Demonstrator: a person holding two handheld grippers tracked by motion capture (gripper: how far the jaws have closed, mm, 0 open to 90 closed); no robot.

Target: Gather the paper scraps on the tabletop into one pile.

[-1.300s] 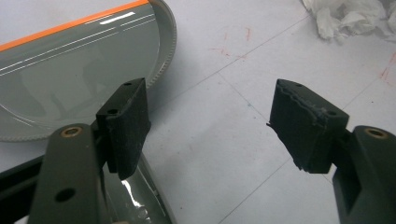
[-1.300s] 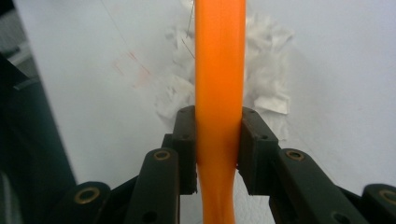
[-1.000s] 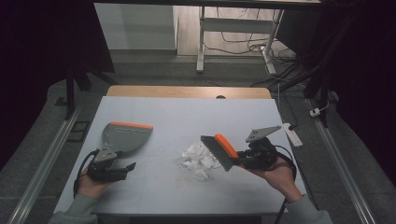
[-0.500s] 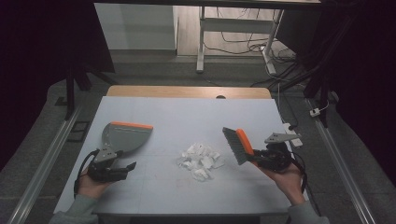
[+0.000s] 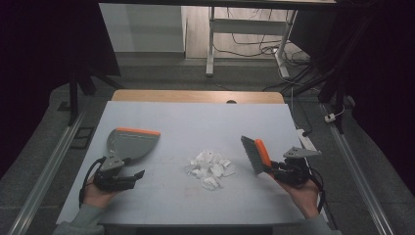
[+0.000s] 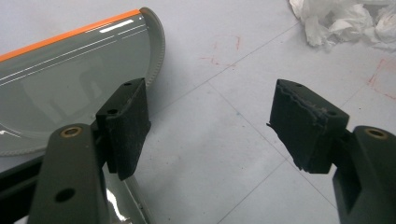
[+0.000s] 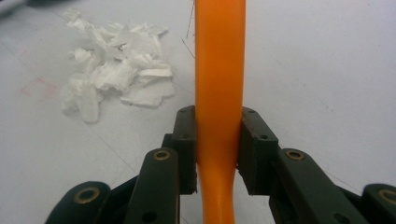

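Observation:
A grey dustpan (image 5: 131,143) with an orange front lip lies flat at the table's left; it also shows in the left gripper view (image 6: 70,79). My left gripper (image 5: 138,175) rests just in front of its handle, jaws open over bare table (image 6: 212,109). A pile of torn white paper scraps (image 5: 210,166) sits mid-table. To its right is a hand brush (image 5: 254,155) with dark bristles and an orange back. My right gripper (image 5: 272,169) is shut on the orange handle (image 7: 219,93), pads pressing both sides, with the scraps (image 7: 114,77) off to the left of the handle.
The white table top (image 5: 195,122) has a wooden strip along its far edge. Metal rails run along the floor on both sides. A desk frame and cables lie on the floor beyond the table.
My right gripper has carried the brush rightwards and down, from over the paper pile to a spot right of it. The left gripper and dustpan have stayed put.

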